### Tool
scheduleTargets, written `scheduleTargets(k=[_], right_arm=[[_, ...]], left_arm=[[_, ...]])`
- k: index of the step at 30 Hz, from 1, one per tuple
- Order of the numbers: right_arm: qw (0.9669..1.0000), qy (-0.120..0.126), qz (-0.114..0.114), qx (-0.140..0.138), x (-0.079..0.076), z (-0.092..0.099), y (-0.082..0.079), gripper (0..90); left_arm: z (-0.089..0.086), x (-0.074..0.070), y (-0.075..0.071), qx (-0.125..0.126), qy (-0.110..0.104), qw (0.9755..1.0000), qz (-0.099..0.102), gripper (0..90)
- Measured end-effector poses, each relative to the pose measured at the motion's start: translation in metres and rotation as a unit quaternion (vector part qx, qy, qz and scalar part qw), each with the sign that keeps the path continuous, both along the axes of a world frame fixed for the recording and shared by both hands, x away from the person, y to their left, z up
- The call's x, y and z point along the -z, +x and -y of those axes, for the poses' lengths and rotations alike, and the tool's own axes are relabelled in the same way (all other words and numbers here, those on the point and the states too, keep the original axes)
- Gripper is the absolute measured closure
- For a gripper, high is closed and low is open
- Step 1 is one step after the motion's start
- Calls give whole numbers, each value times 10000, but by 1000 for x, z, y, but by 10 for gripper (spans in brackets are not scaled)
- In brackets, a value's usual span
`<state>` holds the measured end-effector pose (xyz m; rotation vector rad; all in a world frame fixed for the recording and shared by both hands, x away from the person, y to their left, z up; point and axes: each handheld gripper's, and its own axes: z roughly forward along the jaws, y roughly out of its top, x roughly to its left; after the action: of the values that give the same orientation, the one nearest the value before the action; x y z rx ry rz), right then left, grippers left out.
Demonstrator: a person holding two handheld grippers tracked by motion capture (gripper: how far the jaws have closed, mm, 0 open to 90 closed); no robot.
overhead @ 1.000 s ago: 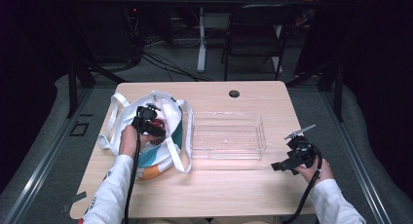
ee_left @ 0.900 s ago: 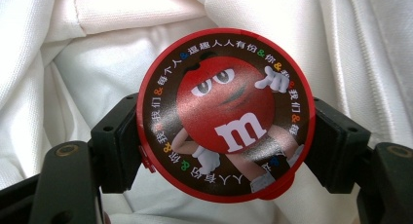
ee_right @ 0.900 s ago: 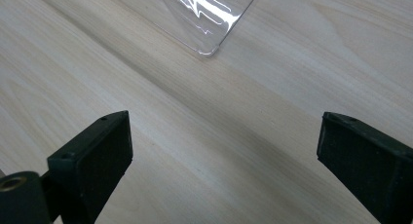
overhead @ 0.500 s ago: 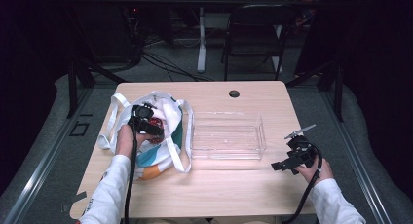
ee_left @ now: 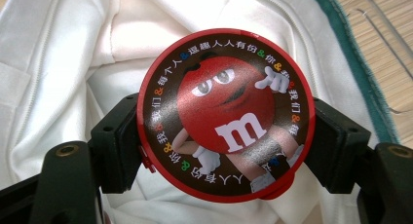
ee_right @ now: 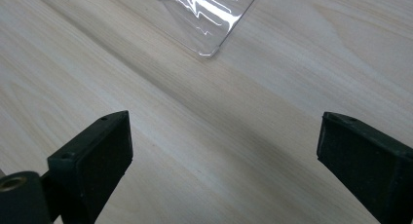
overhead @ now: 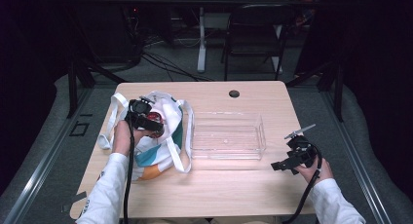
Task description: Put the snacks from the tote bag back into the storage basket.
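High view: left gripper [overhead: 152, 122], jaws clamped on the round red candy tin [ee_left: 225, 114], has lifted it clear of the white tote bag [overhead: 168, 136] since a second ago, so the clear tray [overhead: 228, 136] seems next; right gripper [overhead: 282, 164] idles open

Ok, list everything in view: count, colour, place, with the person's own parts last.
tin: one, round, red rim, red cartoon figure on the lid, between the left gripper's jaws above the bag
bag: one, white cloth with teal and orange parts and white straps, left part of the table
tray: one, clear plastic, middle of the table, nothing seen in it
table: one, light wood, a dark round hole near its far edge
chair: one, dark, on the floor behind the table
left gripper: one, black, shut on the tin
right gripper: one, black, jaws open, over bare table right of the tray
sleeves: two, white, near edge
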<state>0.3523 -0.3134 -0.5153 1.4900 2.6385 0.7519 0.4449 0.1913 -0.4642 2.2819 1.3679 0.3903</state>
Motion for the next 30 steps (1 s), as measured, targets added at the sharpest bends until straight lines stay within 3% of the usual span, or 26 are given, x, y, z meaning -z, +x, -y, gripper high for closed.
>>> scheduleTargets(k=[6, 12, 14, 25, 30], right_arm=[[9999, -77, -76, -60, -1, 1, 1, 56], [10000, 46, -71, 14, 0, 0, 0, 56], [9999, -83, -71, -30, -1, 0, 1, 56], [10000, 37, 0, 45, 0, -1, -1, 56], [10000, -18, -8, 11, -1, 0, -1, 56]], left_arm=[[1, -9, -2, -14, -42, 10000, 40, 258], [4, -17, -5, -5, -73, 10000, 45, 258], [5, -20, -5, 10, -96, 9999, 76, 258], [7, -28, -5, 42, -131, 9998, 107, 258], [8, -38, -4, 55, -136, 9998, 153, 258]])
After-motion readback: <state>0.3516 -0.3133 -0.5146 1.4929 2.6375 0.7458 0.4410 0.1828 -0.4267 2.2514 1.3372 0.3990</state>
